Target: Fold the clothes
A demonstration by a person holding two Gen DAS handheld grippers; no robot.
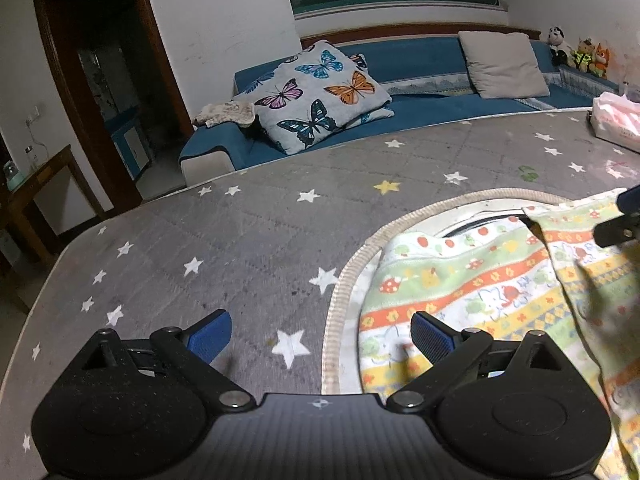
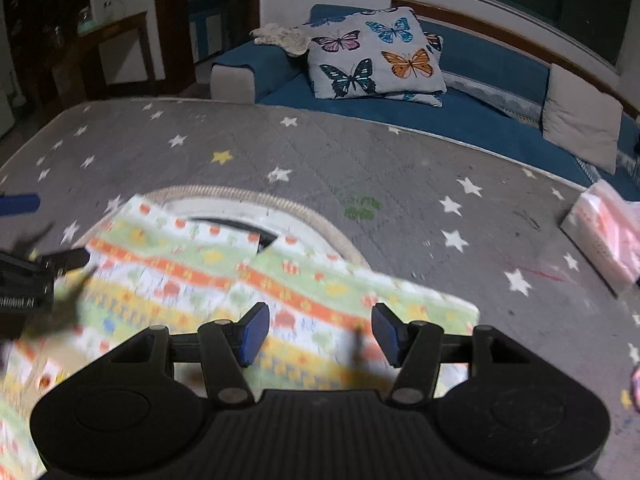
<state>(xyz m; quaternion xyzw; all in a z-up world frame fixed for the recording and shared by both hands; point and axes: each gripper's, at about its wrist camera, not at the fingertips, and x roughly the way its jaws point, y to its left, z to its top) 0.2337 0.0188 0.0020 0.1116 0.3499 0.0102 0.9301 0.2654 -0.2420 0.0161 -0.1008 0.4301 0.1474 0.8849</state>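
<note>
One patterned garment (image 2: 280,280), striped in green, orange, yellow and white with small printed figures, lies spread on the grey star-printed worktop (image 1: 240,240), partly covering one round mat with a ribbed beige rim (image 1: 340,292). In the left wrist view the garment (image 1: 460,280) sits ahead and to the right of the left tool (image 1: 321,338), with its near edge under the right-hand finger. That tool is spread wide and holds nothing; its two blue pads (image 1: 210,336) hang over bare worktop and the mat's rim.

The right tool (image 2: 316,330) is also released, its two fingers apart, hovering directly over the garment with cloth showing in the gap between them. Whether the pads touch the fabric cannot be told, as the cloth there is blurred. The left tool appears at the left edge of this view.

Beyond the worktop stands one blue sofa (image 1: 420,60) carrying one butterfly cushion (image 1: 320,96) and one plain grey cushion (image 1: 500,64). Three stuffed toys (image 1: 580,54) sit at its far right end. One pink tissue pack (image 2: 604,236) lies on the worktop to the right.
</note>
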